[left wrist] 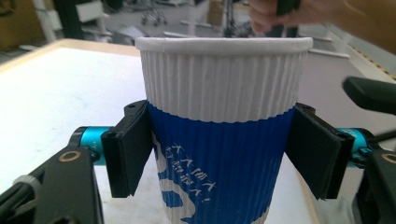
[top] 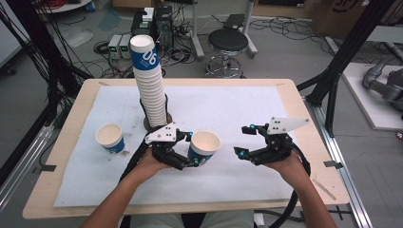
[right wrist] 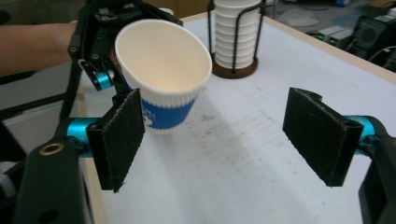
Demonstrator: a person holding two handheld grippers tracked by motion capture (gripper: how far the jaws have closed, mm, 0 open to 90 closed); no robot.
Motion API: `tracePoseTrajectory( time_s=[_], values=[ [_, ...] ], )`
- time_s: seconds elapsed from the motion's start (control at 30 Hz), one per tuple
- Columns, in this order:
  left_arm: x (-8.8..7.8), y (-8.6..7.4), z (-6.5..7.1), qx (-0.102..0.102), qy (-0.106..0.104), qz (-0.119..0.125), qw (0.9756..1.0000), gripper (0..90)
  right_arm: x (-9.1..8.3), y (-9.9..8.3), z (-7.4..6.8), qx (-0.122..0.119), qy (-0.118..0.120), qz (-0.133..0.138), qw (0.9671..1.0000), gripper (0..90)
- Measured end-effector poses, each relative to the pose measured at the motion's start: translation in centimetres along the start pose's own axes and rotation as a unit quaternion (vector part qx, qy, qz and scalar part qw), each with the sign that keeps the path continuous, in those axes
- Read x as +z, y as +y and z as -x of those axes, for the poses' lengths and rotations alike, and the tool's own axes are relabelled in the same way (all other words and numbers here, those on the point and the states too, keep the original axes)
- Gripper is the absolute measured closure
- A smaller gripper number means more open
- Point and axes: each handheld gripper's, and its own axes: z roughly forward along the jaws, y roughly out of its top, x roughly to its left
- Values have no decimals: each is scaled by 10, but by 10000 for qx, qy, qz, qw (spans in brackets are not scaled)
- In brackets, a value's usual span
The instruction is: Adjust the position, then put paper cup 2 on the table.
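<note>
A ribbed white-and-blue paper cup (left wrist: 223,126) stands upright between the left gripper (left wrist: 223,154)'s black pads (left wrist: 128,149), on the white tabletop sheet (left wrist: 51,93).

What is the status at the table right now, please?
Left gripper shut on paper cup. Right gripper open, empty. Cup stack behind, nothing blocking.

A wooden table (top: 71,142) carries a white mat (top: 237,109), with a cup (top: 110,138) and cup stack (top: 150,85) on it.
</note>
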Motion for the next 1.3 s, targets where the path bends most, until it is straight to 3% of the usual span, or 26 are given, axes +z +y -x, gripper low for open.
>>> tracePoseTrajectory(
  time_s=[0.17, 0.33, 0.53, 0.7, 0.93, 1.3],
  values=[
    [0, -4, -2, -22, 180, 152, 9997, 264, -2, -16, 3, 183, -210, 206, 9994, 213],
    [-1, -6, -5, -15, 370, 278, 9989, 264, -6, -32, 6, 200, -539, 450, 9973, 213],
    [-4, -6, -8, -32, 643, 514, 9966, 260, -10, -51, 10, 343, -819, 571, 9944, 213],
    [-5, -7, -10, -51, 764, 596, 9953, 258, -11, -61, 12, 330, -1061, 597, 9920, 213],
    [-5, -8, -14, -85, 847, 704, 9939, 256, -11, -65, 14, 328, -1201, 534, 9908, 213],
    [-4, -9, -20, -119, 1045, 895, 9904, 256, -13, -69, 14, 314, -1210, 530, 9907, 213]
  ],
)
